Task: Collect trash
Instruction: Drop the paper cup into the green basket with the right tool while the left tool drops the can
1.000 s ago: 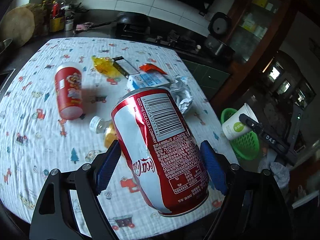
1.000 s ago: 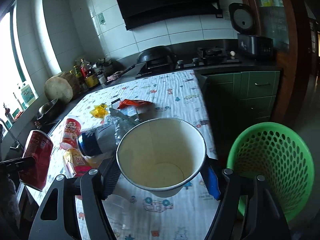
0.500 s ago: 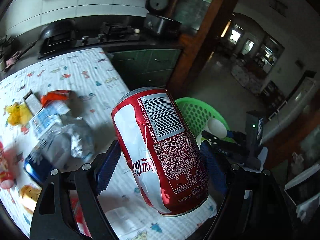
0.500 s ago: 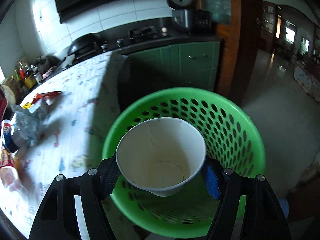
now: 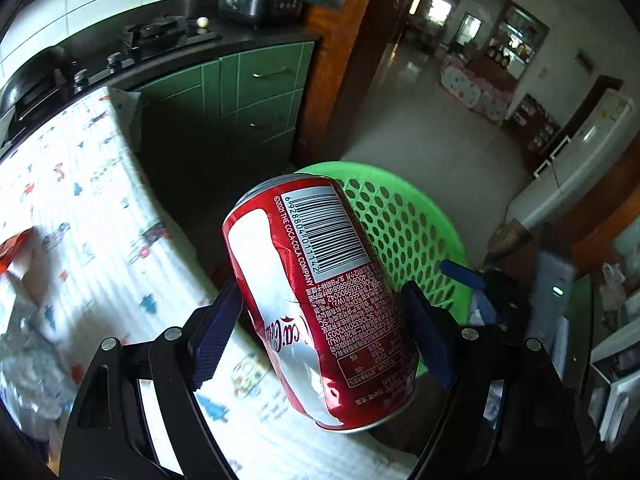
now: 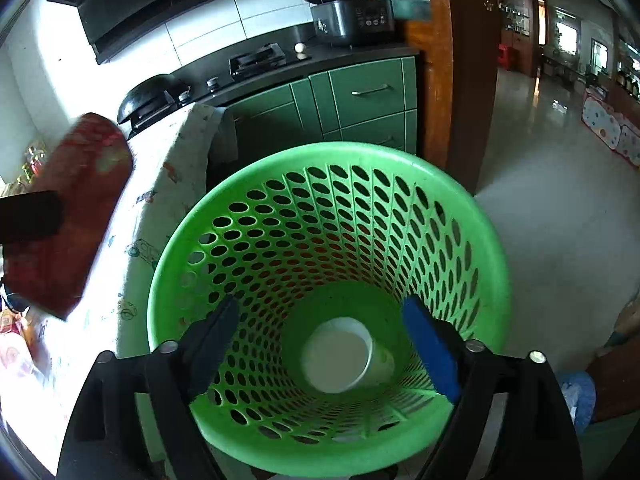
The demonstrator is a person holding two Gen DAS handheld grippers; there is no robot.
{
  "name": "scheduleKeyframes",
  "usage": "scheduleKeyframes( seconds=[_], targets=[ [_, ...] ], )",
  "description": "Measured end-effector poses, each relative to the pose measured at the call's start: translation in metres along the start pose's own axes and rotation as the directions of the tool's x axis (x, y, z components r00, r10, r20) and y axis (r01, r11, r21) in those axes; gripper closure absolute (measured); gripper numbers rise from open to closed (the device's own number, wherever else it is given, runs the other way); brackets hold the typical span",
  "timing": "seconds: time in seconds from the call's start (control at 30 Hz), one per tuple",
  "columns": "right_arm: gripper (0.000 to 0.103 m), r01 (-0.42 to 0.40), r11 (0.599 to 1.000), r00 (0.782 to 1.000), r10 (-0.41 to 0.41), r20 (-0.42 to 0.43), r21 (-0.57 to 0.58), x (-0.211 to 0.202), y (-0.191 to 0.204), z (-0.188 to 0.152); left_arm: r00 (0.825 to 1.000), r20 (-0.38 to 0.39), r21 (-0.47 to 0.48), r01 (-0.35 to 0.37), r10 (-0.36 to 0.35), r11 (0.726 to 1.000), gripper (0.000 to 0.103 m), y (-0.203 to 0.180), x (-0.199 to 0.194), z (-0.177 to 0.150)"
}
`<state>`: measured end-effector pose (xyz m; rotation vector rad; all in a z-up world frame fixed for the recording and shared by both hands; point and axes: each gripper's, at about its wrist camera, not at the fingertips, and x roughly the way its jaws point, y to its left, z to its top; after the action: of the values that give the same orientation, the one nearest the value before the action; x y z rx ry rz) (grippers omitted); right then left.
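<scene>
My left claw [image 5: 320,320] grips the dented red cola can [image 5: 320,300] at frame centre; my right claw [image 6: 320,344] hangs wide over the green perforated plastic basket [image 6: 460,208], white paper cup [image 6: 340,356] at its bottom.

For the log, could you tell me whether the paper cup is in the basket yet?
In. The paper cup lies on the green basket's floor, below the open right gripper.

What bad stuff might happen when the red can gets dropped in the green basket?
The red can, clamped in the left gripper, hangs over the tablecloth edge, beside the green basket. Released here, it might miss and hit the floor. The right gripper sits open over the basket above the paper cup; the two grippers may bump.
</scene>
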<state>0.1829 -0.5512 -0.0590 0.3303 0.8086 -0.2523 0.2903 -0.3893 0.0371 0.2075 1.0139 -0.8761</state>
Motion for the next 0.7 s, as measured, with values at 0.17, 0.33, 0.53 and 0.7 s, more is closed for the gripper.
scheduleKeyframes(
  seconds=[0.17, 0.33, 0.53, 0.7],
  targets=[
    [0.019, -0.004, 1.0, 0.999, 0.004, 0.045, 0.002, -0.017, -0.001, -0.005, 0.999, -0.033, 0.031, 0.002, -0.001, 1.0, 0.023, -0.01, 0.022, 0.008],
    [0.018, -0.016, 1.0, 0.997, 0.016, 0.078, 0.011, -0.034, -0.005, -0.012, 0.997, -0.07, 0.072, -0.019, 0.024, 0.997, 0.023, -0.026, 0.049, 0.015],
    [0.018, -0.019, 1.0, 0.996, 0.018, 0.09, 0.014, -0.05, -0.012, -0.022, 0.992, -0.121, 0.083, -0.027, 0.037, 0.996, 0.022, -0.033, 0.072, 0.011],
    [0.018, -0.027, 0.999, 0.995, 0.024, 0.092, 0.038, -0.058, -0.016, -0.031, 0.991, -0.127, 0.08, -0.036, 0.046, 0.996, 0.017, -0.036, 0.074, 0.004]
  ],
)
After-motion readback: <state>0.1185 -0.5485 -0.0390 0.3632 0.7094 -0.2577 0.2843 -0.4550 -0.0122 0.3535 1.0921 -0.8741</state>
